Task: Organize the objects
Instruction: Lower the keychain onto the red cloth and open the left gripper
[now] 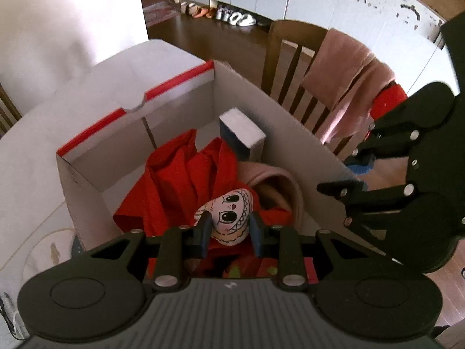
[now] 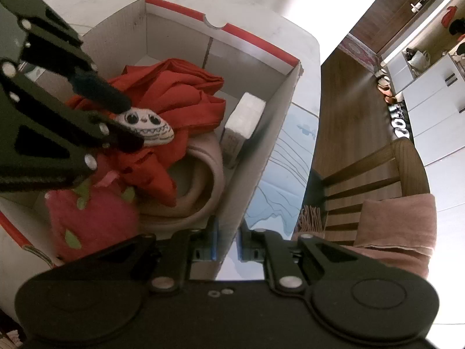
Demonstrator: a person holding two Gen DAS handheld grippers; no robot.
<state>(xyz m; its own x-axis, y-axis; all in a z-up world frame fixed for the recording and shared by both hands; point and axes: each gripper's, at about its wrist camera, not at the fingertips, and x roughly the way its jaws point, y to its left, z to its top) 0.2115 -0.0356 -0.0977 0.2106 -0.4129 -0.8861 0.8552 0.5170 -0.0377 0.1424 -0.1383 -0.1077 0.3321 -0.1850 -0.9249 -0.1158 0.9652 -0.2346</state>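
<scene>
A white cardboard box (image 1: 273, 107) with a red rim stands on a white table. Inside lie a red cloth (image 1: 180, 180), a rolled pink towel (image 1: 279, 180), a small white carton (image 1: 244, 133) and a pink dragon-fruit plush (image 2: 87, 218). My left gripper (image 1: 231, 229) is shut on a small white toy with a painted face (image 1: 231, 212), held just above the red cloth. In the right wrist view the same toy (image 2: 148, 126) sits between the left gripper's fingers (image 2: 116, 99). My right gripper (image 2: 228, 242) is shut on the box's near wall (image 2: 255, 157).
A wooden chair (image 1: 293, 67) with a pink towel (image 1: 348, 78) draped over it stands beyond the box. A light blue printed mat (image 2: 290, 163) lies on the table beside the box. Shoes (image 1: 232, 16) line white cabinets across the dark wooden floor.
</scene>
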